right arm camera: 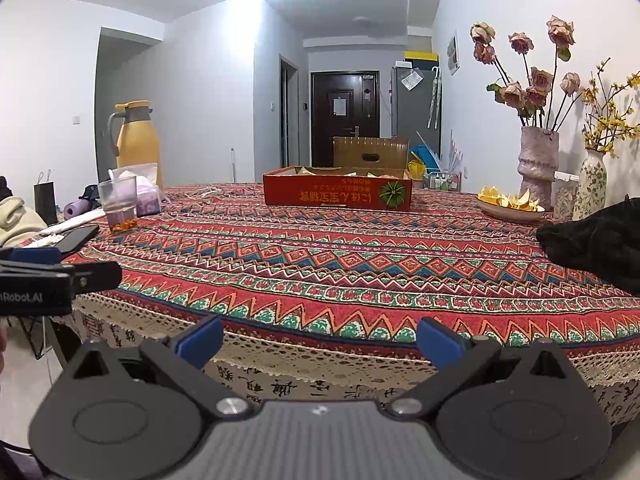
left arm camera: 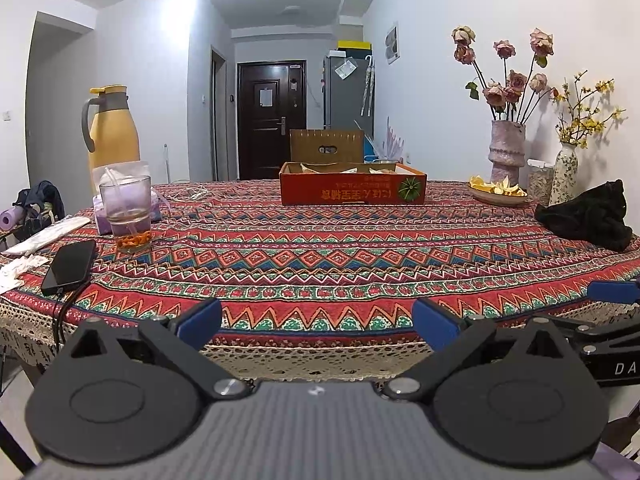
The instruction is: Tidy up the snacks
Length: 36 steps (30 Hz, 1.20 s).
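A shallow red cardboard box (left arm camera: 352,189) with pale snack packets inside stands at the far middle of the patterned tablecloth (left arm camera: 320,264); it also shows in the right wrist view (right arm camera: 337,193). My left gripper (left arm camera: 318,322) is open and empty, held at the table's near edge, far from the box. My right gripper (right arm camera: 320,340) is open and empty, just in front of the near edge. The left gripper also shows at the left edge of the right wrist view (right arm camera: 60,276). The packets are mostly hidden by the box wall.
A glass with a straw (left arm camera: 129,216), a phone (left arm camera: 70,266), a yellow jug (left arm camera: 112,128) and tissue pack stand at left. A plate of peels (left arm camera: 498,192), two vases (left arm camera: 506,152) and black cloth (left arm camera: 588,216) are at right. A wooden chair back (left arm camera: 327,146) rises behind the box.
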{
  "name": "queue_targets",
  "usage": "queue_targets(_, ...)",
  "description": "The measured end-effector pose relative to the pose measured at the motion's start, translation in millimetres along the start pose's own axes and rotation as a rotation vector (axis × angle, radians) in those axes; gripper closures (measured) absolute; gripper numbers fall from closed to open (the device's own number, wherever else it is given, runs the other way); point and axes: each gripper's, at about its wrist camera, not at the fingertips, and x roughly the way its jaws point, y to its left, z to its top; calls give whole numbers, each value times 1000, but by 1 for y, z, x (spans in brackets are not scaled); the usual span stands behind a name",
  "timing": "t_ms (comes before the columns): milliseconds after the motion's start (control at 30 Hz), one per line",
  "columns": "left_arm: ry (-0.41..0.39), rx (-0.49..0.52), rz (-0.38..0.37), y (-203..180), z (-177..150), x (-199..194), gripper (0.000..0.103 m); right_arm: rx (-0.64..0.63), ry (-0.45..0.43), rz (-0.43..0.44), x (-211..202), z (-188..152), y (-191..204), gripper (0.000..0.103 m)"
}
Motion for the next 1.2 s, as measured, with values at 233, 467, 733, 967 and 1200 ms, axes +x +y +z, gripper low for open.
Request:
queue_targets(233, -2, 1, 2, 0, 0, -1, 0, -3, -6, -1, -1, -1, 1, 0)
queue_targets(467, -5, -1, 4, 1, 1, 0, 0, 0, -10, 3, -2, 0, 0, 0)
queue_targets(733, -3, -6, 7, 1, 1, -1, 0, 4, -10, -2, -1, -1, 1, 0)
queue_targets(967, -1, -2, 1, 0, 1, -1, 0, 6, -9, -3, 0, -1, 1, 0)
queue_targets(1200, 4, -6, 0, 0, 0, 0, 0, 7, -12, -1, -1, -1, 1, 0)
